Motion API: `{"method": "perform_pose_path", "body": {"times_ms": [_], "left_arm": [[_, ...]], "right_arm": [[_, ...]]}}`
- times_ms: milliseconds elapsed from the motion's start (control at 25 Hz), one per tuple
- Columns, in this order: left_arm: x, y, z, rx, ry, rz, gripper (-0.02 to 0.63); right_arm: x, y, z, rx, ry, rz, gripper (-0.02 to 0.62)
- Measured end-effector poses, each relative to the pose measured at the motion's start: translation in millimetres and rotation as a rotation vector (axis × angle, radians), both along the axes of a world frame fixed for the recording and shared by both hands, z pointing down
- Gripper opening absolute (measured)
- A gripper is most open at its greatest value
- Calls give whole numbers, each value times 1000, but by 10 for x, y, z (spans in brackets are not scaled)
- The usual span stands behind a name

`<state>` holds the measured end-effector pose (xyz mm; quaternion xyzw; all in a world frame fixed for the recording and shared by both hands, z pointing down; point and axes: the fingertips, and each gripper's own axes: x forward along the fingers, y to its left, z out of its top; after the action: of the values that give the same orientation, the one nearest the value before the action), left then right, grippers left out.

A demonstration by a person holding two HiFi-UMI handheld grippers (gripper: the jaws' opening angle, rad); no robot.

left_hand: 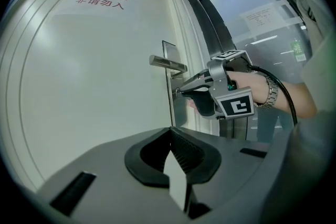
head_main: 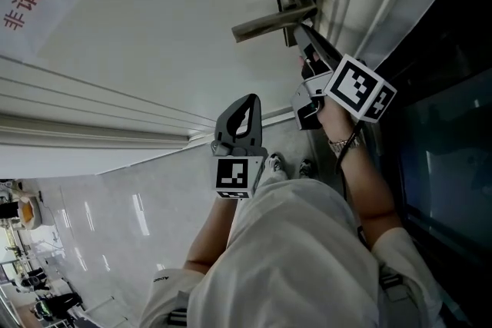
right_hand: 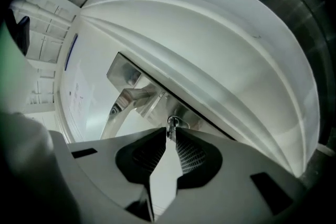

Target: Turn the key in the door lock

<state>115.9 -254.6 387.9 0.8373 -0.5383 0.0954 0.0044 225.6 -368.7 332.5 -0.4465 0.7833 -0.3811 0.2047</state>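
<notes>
Right hand-held gripper (right_hand: pixel 171 132) reaches level toward the white door (left_hand: pixel 94 92). Its two jaws stand almost together, with only a narrow slit between them. Their tips pinch the small metal head of the key (right_hand: pixel 171 123). The key sits straight ahead of the jaw tips, pushed into the steel lock plate (right_hand: pixel 155 104) at the door's edge. Gripping it at the very tips, in line with the keyhole, looks meant to let a roll of the wrist turn the key without bending it.

The lever door handle (right_hand: pixel 125 93) sticks out just above this hand-held gripper, close by but not touching it. That leaves room for the wrist to roll.

Left hand-held gripper (left_hand: pixel 169 132) hangs well back from the door, lower than the right one and apart from it. Its jaws are closed tip to tip with nothing between them. It faces the lock from a distance and appears to have no part in this step, keeping out of the working hand's way.
</notes>
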Motion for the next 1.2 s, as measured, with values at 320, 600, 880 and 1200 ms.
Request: {"method": "perform_pose_path", "body": {"times_ms": [320,600,880,1200], "left_arm": [[15,-27,-5,9,40,11,8],[-47,-71,-62,33,86,-1,9],[-146,-92,-83,39,97,-21,9],[-120,-113,-105,41,89,-9,8]], "right_arm": [[104,-57,-41,-62,-56,13,32],[100,-81,-16,-154,-176,76,19],[117,-67,12,-216,-344,124,17],[125,-70,58,-290,-574,103,14]]}}
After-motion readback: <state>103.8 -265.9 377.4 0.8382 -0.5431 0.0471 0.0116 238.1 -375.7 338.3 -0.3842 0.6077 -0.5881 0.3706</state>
